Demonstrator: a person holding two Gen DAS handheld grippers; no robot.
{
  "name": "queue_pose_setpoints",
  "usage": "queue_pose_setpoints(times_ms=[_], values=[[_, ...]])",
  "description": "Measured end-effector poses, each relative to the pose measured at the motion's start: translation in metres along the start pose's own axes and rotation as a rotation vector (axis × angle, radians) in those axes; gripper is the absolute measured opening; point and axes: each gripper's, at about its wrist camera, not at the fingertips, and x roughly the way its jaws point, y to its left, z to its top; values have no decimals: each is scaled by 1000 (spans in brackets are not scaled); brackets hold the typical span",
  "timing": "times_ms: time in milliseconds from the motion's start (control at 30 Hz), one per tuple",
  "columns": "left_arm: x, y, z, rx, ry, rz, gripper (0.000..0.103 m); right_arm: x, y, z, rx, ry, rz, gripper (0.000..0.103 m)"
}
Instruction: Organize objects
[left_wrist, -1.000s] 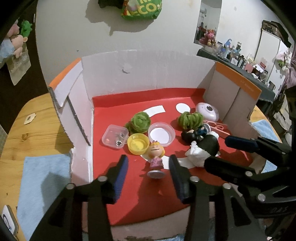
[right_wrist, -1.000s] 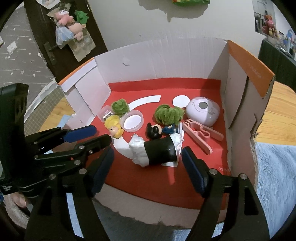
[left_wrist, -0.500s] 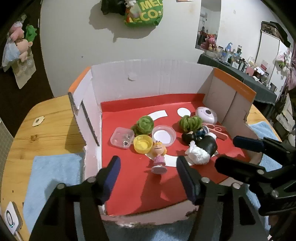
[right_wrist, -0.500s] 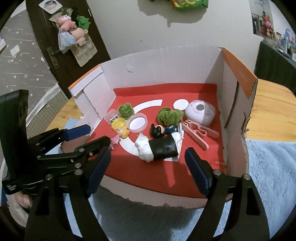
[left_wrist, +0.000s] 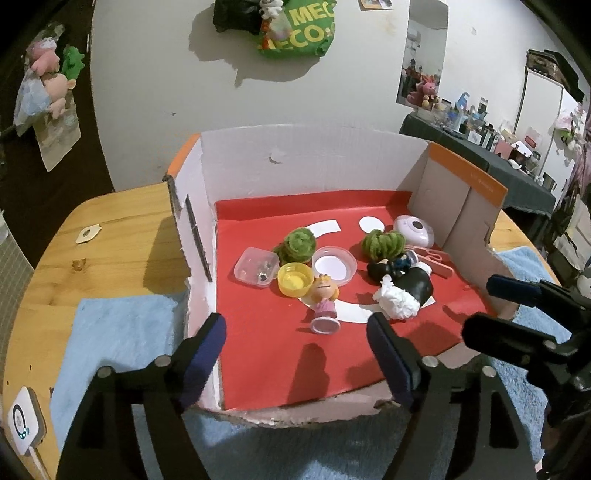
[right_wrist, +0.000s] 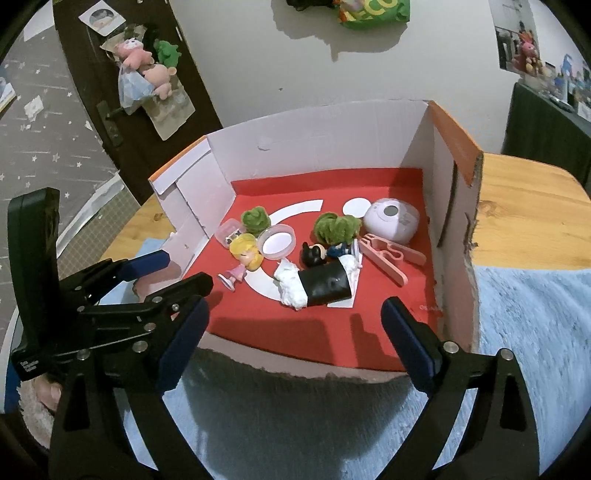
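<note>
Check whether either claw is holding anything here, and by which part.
Nothing is held. The left claw and right claw are both open, short of the cardboard box, touching none of the toys.

Red box floor (left_wrist: 280, 354), yellow cap (left_wrist: 294, 279), green pompoms (left_wrist: 297, 242)

Green snack bag (left_wrist: 297, 31) hanging on wall, plush toys (right_wrist: 146, 68) dangling on door, blue towel (left_wrist: 122, 332) lying on wooden desk (left_wrist: 122, 240).

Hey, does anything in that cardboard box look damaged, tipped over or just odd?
Yes. The cardboard box has a torn, ragged front edge. Inside, the black-and-white plush lies on its side, and the blonde figurine leans tilted on its base. Nothing looks spilled.
</note>
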Motion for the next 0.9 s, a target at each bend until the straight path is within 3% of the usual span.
queue_pose_setpoints(times_ms=[400, 667, 900], values=[[-12, 3, -9, -10, -4, 14, 89, -14, 1, -9, 4, -19, -5, 102], [-25, -3, -16, 7, -42, 36, 102, -27, 5, -16, -5, -37, -8, 102], [-28, 4, -24, -21, -26, 37, 103, -36, 8, -22, -10, -43, -7, 103]])
